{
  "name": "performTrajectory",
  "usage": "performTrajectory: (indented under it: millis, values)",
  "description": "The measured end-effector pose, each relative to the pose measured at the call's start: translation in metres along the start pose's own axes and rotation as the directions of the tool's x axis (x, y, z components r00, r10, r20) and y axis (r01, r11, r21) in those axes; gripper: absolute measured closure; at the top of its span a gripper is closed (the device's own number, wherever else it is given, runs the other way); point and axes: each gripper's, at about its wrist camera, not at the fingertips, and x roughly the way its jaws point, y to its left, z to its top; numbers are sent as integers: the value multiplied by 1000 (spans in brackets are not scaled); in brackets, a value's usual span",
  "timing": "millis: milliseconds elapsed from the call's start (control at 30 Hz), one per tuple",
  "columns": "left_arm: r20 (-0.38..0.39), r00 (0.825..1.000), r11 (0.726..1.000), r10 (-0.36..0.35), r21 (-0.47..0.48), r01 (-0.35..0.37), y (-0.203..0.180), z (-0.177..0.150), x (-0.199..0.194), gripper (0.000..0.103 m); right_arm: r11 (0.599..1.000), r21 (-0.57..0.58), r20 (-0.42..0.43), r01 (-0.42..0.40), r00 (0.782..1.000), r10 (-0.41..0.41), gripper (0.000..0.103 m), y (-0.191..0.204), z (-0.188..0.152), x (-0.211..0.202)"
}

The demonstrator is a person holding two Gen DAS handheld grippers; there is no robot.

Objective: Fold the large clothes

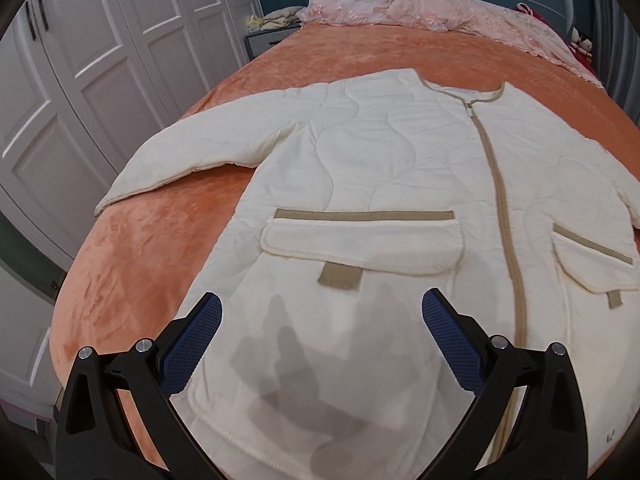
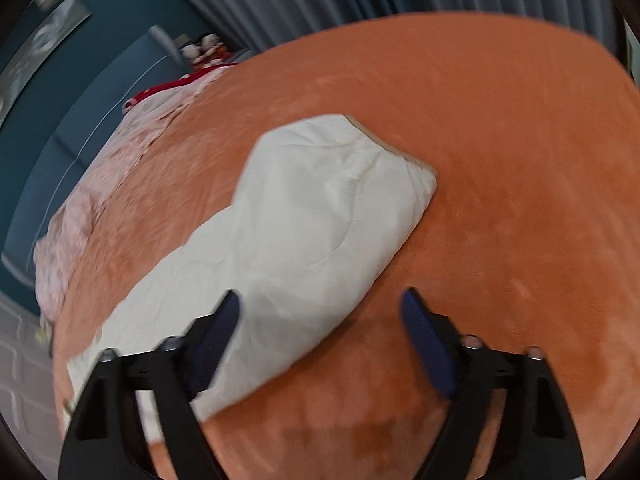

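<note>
The cream quilted jacket (image 1: 380, 184) lies face up and spread flat on the orange bedspread (image 1: 132, 248), zipped closed along a tan zipper (image 1: 502, 208), with 2 flap pockets low on the front and a sleeve out to each side. It looks padded and soft, likely light for its bulk, springy rather than limp, so folds will probably puff back unless pressed. The quilted shell may be a little slick against the plush spread. Sensible places to pinch are the edges where layers end: the cuff, the hem corners, the shoulder seam. A pinch in the middle of a panel would likely gather only the top layer.

In the left wrist view the left gripper (image 1: 322, 320) hovers above the lower front of the jacket, below the near flap pocket (image 1: 360, 244), its blue pads wide apart and holding nothing; its shadow falls on the fabric near the hem. The far sleeve (image 1: 192, 152) stretches away toward the bed edge.

In the right wrist view, which is motion-blurred, the right gripper (image 2: 320, 312) also has its jaws spread and empty. The other sleeve (image 2: 304, 232) runs diagonally ahead of it, the cuff end farthest away, its near edge passing between the 2 fingers. Whether a pad touches the cloth I cannot tell.

Beyond the jacket, a pink lace cover (image 1: 400, 4) is bunched at the head of the bed, and white wardrobe doors (image 1: 80, 60) stand alongside.
</note>
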Motion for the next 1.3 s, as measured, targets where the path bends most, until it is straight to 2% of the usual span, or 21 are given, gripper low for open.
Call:
performTrajectory:
  millis: [33,67,100,167,233,267,333,433,500,533,700,767,833,967,1067,1133,1233,1267,1300]
  values:
    - [-1,1000,1000,4,0,-4,0,1,3,5,1000,11,6,-1,1000,1,41,0,1,3]
    - [-3,1000,1000,7,0,-7,0,2,6,5,1000,1,14,3,1000,-3,54,4,4,6]
    - [-7,1000,1000,10,0,-10,0,4,11,5,1000,-18,15,10,1000,-10,60,9,4,8]
    - [-12,1000,1000,13,-3,-13,1,7,17,5,997,-71,16,1,1000,0,85,27,7,10]
    - [-10,1000,1000,19,-5,-20,3,10,21,5,991,-129,48,-27,998,34,89,51,6,1]
    - [-8,1000,1000,20,-9,-20,4,11,23,5,982,-179,70,-63,995,77,90,73,4,-10]
    - [-6,1000,1000,18,-17,-19,7,14,26,5,957,-264,90,-123,984,151,91,112,-5,-28]
    - [-2,1000,999,18,-32,-18,12,19,29,5,871,-438,90,-223,953,290,91,188,-35,-62]
    - [5,1000,999,17,-45,-16,18,22,29,5,780,-553,57,-294,920,387,91,242,-69,-87]
    - [8,1000,999,17,-51,-16,20,24,28,5,718,-607,17,-341,898,440,91,271,-92,-99]
    - [22,1000,995,4,-100,-1,42,34,28,5,493,-721,-174,-487,816,552,91,355,-189,-126]
    - [24,1000,993,-3,-118,6,50,36,29,5,407,-751,-247,-519,794,556,91,379,-233,-130]
    - [25,1000,991,-6,-135,10,59,38,30,5,324,-780,-315,-535,783,536,91,400,-279,-130]
    - [29,999,987,-17,-162,21,75,41,33,5,224,-782,-433,-582,765,476,91,413,-350,-123]
    - [25,999,982,-38,-183,42,84,41,37,5,155,-803,-477,-575,776,412,91,408,-397,-115]
    - [26,997,977,-66,-202,70,90,42,39,5,126,-811,-494,-572,784,376,90,407,-418,-106]
    - [26,991,961,-134,-241,136,95,46,43,5,102,-801,-534,-589,782,321,81,399,-438,-93]
    - [26,988,955,-155,-253,156,96,47,44,5,93,-796,-549,-598,779,303,72,395,-445,-92]
    - [28,982,946,-185,-267,185,97,50,46,5,84,-782,-573,-618,765,294,66,392,-449,-92]
